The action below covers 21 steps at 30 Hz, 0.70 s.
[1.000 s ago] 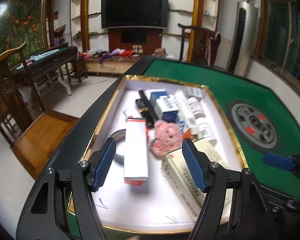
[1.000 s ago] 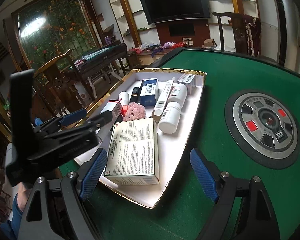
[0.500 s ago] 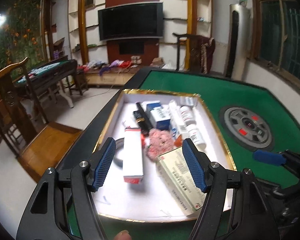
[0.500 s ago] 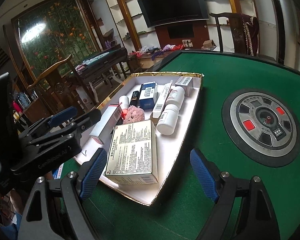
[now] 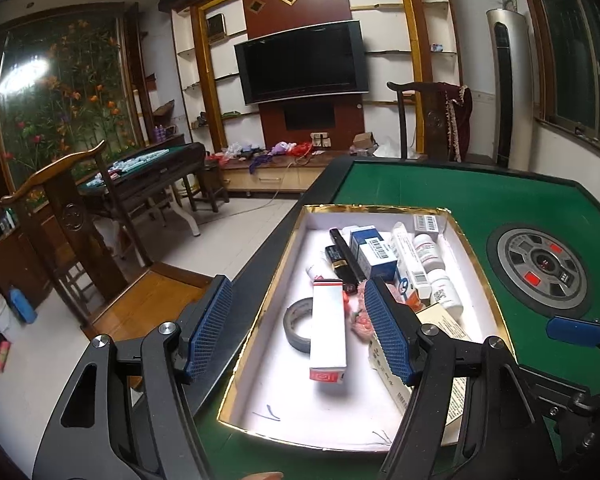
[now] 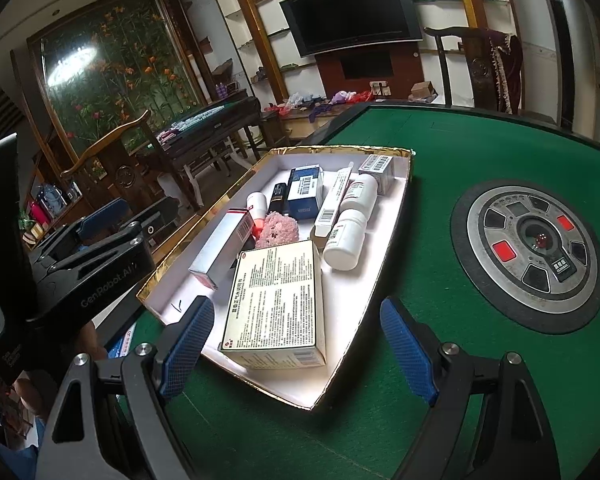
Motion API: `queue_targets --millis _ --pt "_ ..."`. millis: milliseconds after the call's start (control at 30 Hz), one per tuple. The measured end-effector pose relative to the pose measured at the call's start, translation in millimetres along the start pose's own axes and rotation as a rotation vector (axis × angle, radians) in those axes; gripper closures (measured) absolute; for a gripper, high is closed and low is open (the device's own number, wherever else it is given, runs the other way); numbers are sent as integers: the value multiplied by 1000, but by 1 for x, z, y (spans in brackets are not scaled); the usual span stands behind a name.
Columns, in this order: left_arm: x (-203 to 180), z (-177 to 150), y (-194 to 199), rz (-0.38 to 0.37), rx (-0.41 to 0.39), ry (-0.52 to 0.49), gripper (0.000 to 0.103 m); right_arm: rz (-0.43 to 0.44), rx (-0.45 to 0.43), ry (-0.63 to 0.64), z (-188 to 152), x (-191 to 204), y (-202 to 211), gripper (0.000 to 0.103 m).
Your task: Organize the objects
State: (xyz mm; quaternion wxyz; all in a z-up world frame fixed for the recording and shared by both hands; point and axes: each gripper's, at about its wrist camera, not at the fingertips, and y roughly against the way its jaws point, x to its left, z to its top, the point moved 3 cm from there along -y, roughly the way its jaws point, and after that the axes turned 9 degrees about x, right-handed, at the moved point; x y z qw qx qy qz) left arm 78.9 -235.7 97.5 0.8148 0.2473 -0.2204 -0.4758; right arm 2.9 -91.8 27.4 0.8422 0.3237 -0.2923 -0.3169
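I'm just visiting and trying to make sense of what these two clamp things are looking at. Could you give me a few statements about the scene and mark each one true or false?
1. Both the left gripper and the right gripper are open and hold nothing. True.
2. The tray stands on a bare wooden table. False: it stands on a green felt table.
3. A roll of grey tape lies in the tray beside a long white box. True.
4. The big printed box stands upright on end. False: it lies flat, at the tray's near end.
5. The pink fluffy thing lies outside the tray. False: it lies inside, among the boxes.
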Motion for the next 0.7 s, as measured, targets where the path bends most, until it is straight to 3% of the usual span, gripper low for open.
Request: queue_targets --millis 700 --pt "20 4 2 17 1 86 33 7 2 2 -1 4 -2 18"
